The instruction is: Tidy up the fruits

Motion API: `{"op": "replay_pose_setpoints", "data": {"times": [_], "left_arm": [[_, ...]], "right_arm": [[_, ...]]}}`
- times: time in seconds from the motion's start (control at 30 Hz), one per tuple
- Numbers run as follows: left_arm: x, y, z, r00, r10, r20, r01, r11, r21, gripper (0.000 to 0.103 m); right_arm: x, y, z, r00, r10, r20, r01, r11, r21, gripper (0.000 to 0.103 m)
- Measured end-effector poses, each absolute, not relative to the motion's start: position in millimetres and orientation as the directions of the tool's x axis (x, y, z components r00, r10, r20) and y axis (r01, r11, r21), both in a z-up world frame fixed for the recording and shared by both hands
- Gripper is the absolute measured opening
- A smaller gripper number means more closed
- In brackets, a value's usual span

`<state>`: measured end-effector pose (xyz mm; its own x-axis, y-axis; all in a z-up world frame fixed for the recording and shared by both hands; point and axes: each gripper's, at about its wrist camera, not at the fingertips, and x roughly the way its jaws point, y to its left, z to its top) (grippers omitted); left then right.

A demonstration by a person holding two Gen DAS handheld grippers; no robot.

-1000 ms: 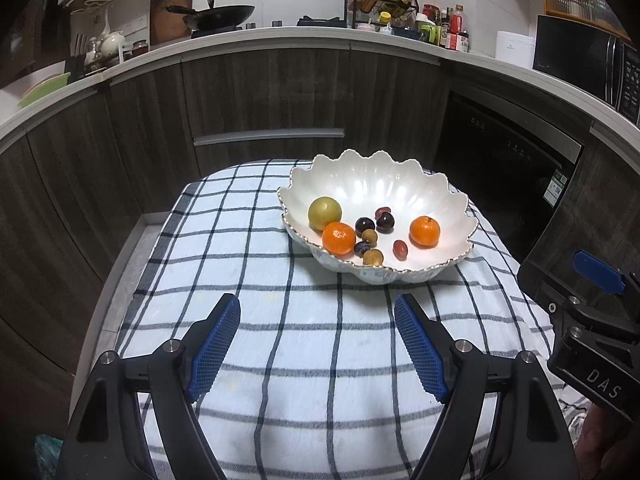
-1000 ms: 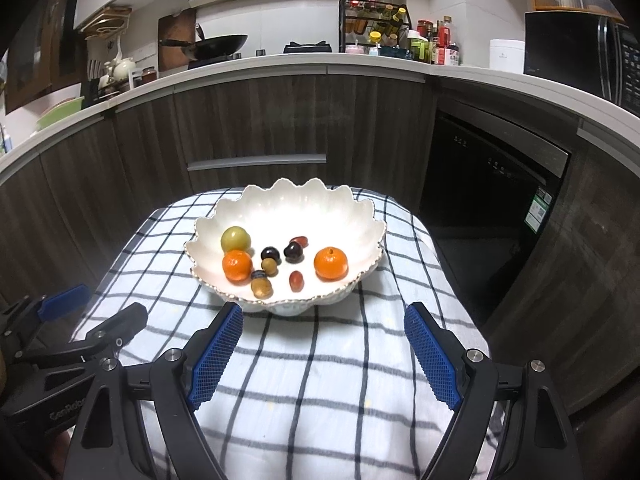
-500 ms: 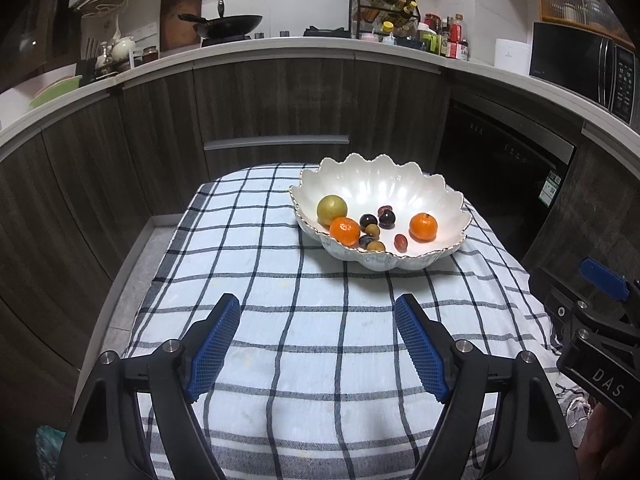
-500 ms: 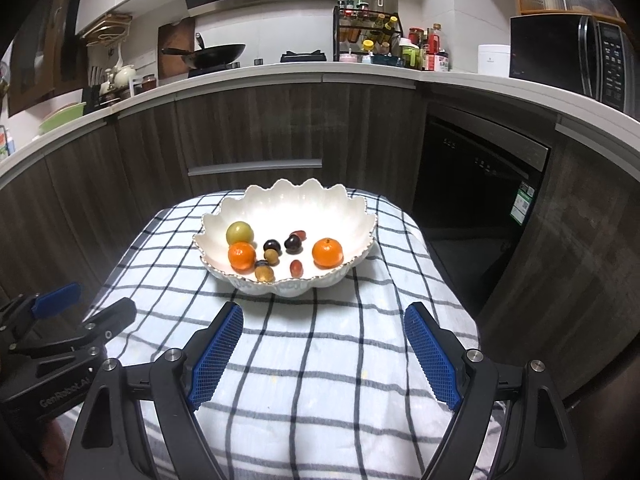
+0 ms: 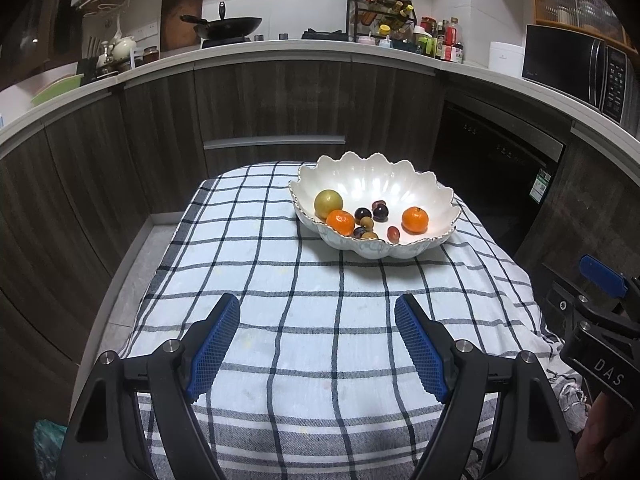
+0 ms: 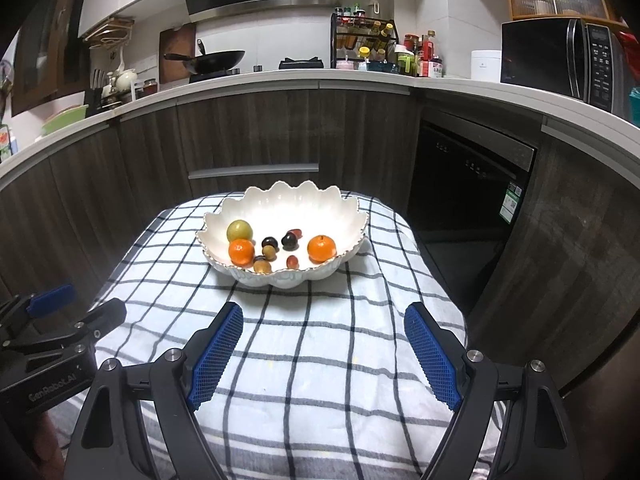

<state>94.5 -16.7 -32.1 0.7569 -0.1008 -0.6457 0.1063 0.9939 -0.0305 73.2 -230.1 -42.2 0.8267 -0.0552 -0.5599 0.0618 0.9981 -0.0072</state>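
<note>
1. Two grippers in view, both nearest the cameras. Left gripper (image 5: pixel 316 320): jaws wide apart, blue pads bare, nothing between them, only checked cloth (image 5: pixel 280 280) below.
2. Right gripper (image 6: pixel 324 328): jaws likewise spread wide, nothing held. It sits at the right edge of the left wrist view, beside the table.
3. Cloth covers the table; white with dark grid lines, rumpled at the right corner.
4. Scalloped white bowl (image 5: pixel 380 184) stands on the far part of the cloth, well apart from both grippers.
5. Fruit, all inside the bowl: green-yellow round fruit (image 5: pixel 328 204) at left, touching an orange (image 5: pixel 340 222); second orange (image 5: pixel 415 219) at right, alone.
6. Between the oranges: small dark and brownish fruits (image 5: pixel 370 218), possibly grapes or longans; too small to tell.
7. Behind: dark wood cabinets (image 5: pixel 280 108), counter with wok (image 5: pixel 228 28) and microwave (image 5: pixel 576 68).
</note>
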Motion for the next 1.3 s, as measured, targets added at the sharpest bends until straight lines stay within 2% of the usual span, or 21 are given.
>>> {"op": "replay_pose_setpoints", "data": {"times": [1.3], "left_arm": [[84,-15,-29,0.771,-0.069,-0.633,0.088,0.996,-0.002,0.081]], "right_arm": [[62,-235,-37,0.840,-0.066,-0.538,0.077,0.997,-0.002,0.084]]}}
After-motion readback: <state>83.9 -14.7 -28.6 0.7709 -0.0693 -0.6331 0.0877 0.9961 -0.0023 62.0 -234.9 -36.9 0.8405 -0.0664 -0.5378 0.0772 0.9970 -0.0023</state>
